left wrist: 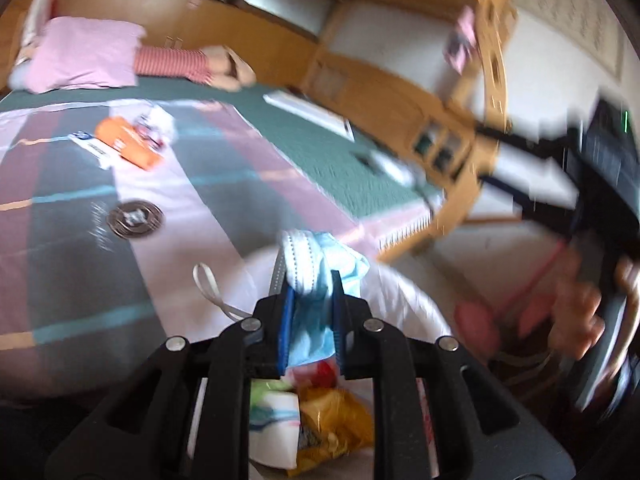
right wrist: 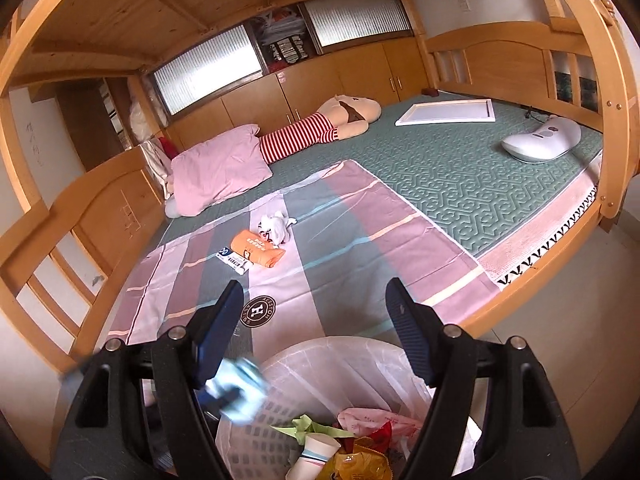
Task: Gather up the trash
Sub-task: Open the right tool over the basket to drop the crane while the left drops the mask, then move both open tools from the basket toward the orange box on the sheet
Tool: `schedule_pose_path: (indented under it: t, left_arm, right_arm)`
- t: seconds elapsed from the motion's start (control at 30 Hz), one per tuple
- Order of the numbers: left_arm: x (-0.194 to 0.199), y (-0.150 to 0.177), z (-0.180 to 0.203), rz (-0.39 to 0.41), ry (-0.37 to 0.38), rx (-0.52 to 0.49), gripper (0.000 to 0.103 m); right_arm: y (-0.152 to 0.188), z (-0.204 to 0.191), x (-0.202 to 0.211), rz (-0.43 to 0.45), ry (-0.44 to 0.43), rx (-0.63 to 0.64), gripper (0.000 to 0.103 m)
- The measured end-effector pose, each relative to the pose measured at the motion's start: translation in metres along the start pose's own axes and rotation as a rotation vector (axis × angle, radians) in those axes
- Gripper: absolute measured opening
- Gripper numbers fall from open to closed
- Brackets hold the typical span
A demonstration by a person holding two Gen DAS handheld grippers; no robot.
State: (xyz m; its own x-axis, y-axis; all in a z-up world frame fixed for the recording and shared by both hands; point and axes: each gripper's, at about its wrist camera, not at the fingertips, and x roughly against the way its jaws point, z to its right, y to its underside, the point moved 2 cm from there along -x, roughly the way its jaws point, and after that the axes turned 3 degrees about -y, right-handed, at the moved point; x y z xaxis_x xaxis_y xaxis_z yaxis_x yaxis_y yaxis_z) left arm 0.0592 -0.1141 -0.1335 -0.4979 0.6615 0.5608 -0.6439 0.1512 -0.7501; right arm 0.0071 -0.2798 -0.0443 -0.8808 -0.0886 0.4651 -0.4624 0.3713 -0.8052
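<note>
My left gripper is shut on a crumpled blue and white face mask and holds it over the white lined trash bin, which holds a paper cup and wrappers. My right gripper is open and empty above the same bin; the mask in the left gripper shows blurred at its left finger. On the striped sheet lie an orange packet, a crumpled white wrapper and a small blue and white box. They also show in the left wrist view: packet, wrapper.
The bed sits inside a wooden bunk frame. A pink pillow, a striped plush toy, a white frame and a white device lie on the green mattress. The person's right hand and its gripper show at right.
</note>
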Motion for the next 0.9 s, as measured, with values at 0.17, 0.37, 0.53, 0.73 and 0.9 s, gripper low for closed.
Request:
schedule_pose_path:
  t: [0.17,0.37,0.53,0.73,0.9]
  left_arm:
    - [-0.022,0.019,0.022,-0.093,-0.009,-0.094,0.029]
    - [-0.016,0.02,0.028,-0.066,-0.036,-0.107,0.079]
    - [-0.007,0.014,0.026,-0.005,-0.12,-0.109,0.089]
    - [0.017,0.004,0.017,0.148,-0.33,-0.126,0.095]
    - [0.027,-0.001,0.008,0.195,-0.435,-0.112,0.098]
  right_arm:
    - [0.005,0.002,-0.005,-0.019,0.002,-0.004,0.072]
    - [0.007,0.004,-0.005,-0.024,-0.002,-0.012,0.075]
    - [0.009,0.006,-0.006,-0.029,-0.004,-0.019,0.075]
    - [0.013,0.004,-0.01,-0.04,0.009,-0.007,0.075]
    - [0.017,-0.001,-0.013,-0.046,0.028,0.024,0.076]
